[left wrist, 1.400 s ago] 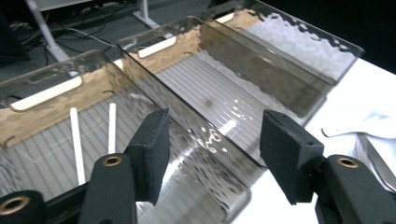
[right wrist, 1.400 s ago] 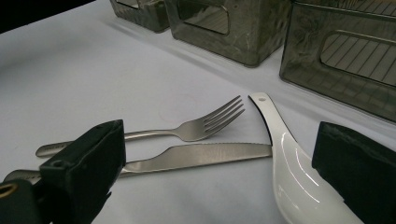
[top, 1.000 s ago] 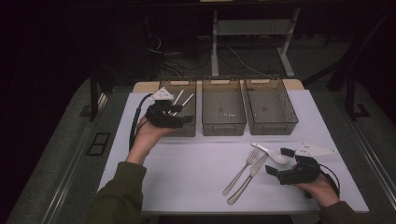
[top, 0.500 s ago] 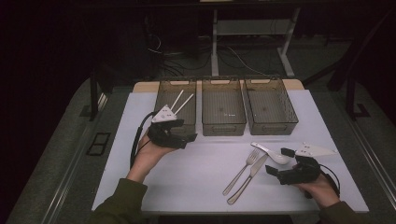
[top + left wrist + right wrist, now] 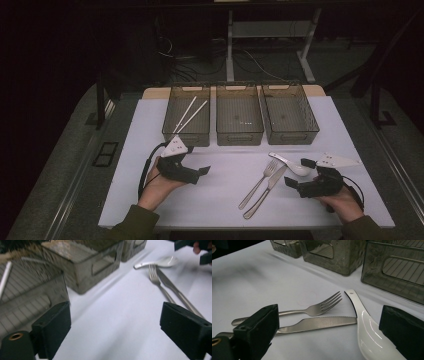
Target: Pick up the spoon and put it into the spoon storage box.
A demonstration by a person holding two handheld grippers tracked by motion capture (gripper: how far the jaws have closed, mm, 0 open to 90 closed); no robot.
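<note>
White table [image 5: 150, 130] carried everything. Three mesh bins in row along far edge: left bin [image 5: 187, 134], middle bin [image 5: 239, 135], right bin [image 5: 291, 134], sides just beside each other. Nearer, right of centre: fork [image 5: 259, 183] and knife [image 5: 265, 191] lay side by side, angled, handles toward near edge. White spoon [image 5: 289, 163] just beyond them, bowl touching knife tip.

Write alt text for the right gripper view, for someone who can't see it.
A white ceramic spoon, a serrated knife and a fork lie together on a white table, seen between the open black jaws of the right tool, which holds nothing. Three mesh bins stand in a row behind the cutlery.
</note>
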